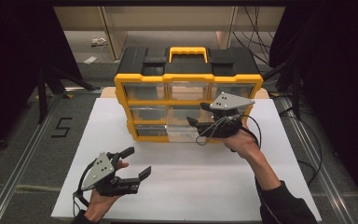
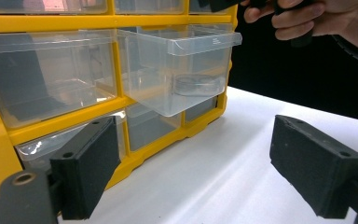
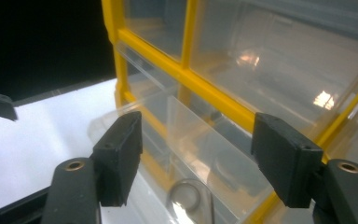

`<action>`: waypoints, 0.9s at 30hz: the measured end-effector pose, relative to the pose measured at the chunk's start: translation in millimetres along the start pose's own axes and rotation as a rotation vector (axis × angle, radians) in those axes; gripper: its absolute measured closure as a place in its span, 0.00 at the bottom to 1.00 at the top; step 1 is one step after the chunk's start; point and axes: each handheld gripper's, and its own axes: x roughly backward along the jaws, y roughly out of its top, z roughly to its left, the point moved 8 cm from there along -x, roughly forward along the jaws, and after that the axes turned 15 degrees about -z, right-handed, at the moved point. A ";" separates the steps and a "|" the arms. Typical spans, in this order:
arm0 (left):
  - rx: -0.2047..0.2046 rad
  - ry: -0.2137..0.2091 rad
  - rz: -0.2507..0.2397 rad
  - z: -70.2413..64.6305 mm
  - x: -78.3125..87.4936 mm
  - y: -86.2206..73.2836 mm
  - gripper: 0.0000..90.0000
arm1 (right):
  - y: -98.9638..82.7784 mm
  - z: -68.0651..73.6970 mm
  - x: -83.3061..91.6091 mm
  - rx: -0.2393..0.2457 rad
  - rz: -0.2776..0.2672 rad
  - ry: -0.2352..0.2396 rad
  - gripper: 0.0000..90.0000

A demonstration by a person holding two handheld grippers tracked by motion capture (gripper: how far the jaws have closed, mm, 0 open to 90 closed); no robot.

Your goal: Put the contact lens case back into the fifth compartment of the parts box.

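A yellow-and-black organizer [image 1: 189,77] with clear drawers stands at the back of the white table top [image 1: 191,186]. Its lower middle drawer [image 1: 182,133] is pulled partly out. In the left gripper view this drawer [image 2: 182,70] holds a clear round ring-like item [image 2: 198,84]. My right gripper [image 1: 196,114] hovers open just above the drawer front [image 3: 186,121], the ring [image 3: 173,193] below its jaws and nothing held between them. My left gripper [image 1: 139,161] rests open near the front left of the table, facing the organizer [image 2: 51,70], empty [image 2: 196,158].
The other clear drawers [image 1: 144,91] are pushed in. Black curtains flank both sides; metal rails [image 1: 23,149] run along the floor beside the table. Cables [image 1: 256,128] trail from the right gripper. Bare white surface lies between the left gripper and the organizer.
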 end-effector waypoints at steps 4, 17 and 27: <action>0.000 0.000 -0.001 -0.4 -0.2 0.2 0.17 | 5.6 7.1 3.0 0.006 -0.015 0.014 0.34; -0.001 0.001 -0.001 -0.1 0.4 0.3 0.17 | 11.4 19.9 7.6 -0.023 -0.033 0.052 0.24; 0.001 0.002 -0.001 0.4 0.6 0.5 0.17 | 11.5 25.4 11.6 -0.040 -0.041 0.065 0.23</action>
